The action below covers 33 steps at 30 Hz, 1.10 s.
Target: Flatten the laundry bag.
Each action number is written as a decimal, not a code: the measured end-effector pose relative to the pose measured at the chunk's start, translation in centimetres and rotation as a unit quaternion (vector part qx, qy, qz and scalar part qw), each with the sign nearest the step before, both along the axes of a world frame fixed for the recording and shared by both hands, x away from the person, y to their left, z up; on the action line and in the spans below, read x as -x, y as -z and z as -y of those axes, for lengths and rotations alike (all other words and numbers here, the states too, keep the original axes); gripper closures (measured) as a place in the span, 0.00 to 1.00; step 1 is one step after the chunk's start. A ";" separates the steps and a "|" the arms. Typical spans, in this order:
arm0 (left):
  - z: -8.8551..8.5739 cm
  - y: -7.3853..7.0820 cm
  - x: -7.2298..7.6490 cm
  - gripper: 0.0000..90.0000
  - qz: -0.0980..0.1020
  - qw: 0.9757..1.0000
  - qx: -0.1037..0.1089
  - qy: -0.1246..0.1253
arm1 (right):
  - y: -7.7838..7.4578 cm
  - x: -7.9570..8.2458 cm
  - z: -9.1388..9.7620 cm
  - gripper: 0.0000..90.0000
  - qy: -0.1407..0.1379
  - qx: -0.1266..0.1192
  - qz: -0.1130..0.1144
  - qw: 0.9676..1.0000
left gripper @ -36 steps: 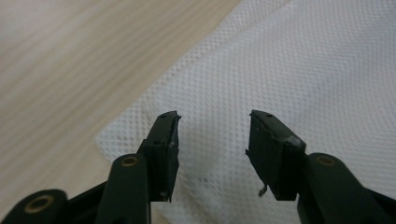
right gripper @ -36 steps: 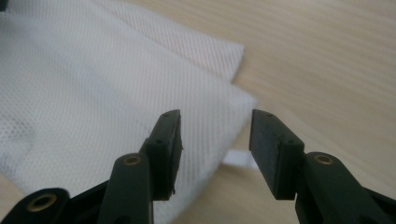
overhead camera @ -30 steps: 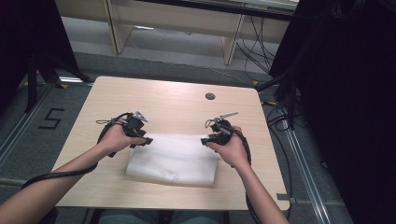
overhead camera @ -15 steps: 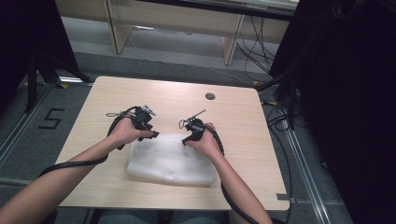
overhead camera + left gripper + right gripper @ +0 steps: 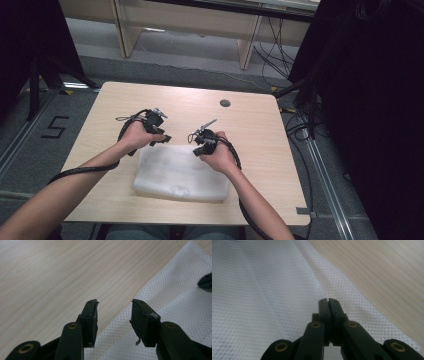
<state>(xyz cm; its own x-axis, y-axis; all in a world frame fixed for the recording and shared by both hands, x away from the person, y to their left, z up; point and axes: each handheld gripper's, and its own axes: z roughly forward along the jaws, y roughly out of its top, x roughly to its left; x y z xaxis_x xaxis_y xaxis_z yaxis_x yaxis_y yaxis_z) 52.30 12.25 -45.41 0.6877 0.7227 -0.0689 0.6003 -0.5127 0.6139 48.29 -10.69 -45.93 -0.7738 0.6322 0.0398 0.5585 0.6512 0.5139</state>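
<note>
A white mesh-textured cloth (image 5: 180, 172) lies folded flat on the near half of the wooden table (image 5: 250, 130). My left gripper (image 5: 164, 138) hovers at the cloth's far left corner, jaws open. In the left gripper view the left gripper (image 5: 113, 312) straddles the cloth's edge (image 5: 175, 305), with nothing between its fingers and the other gripper's tip (image 5: 206, 283) at the right border. My right gripper (image 5: 198, 149) sits over the cloth's far edge near its middle. In the right gripper view the right gripper (image 5: 328, 301) is shut just above the cloth (image 5: 262, 290); no fabric shows between the fingers.
A round dark grommet (image 5: 225, 103) is set into the table's far side. Cables (image 5: 300, 125) trail on the floor to the right, and a "5" mark (image 5: 54, 127) is on the floor at left. Wooden furniture legs (image 5: 248, 42) stand behind the table.
The right gripper has moved left from the cloth's far right corner toward the middle of its far edge. The left gripper shifted slightly right. The cloth stays put.
</note>
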 end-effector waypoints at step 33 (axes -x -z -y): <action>2.5 2.8 1.6 0.87 -0.105 0.978 -0.106 0.145 | -4.0 10.8 -0.4 1.00 -0.092 -0.038 0.030 0.995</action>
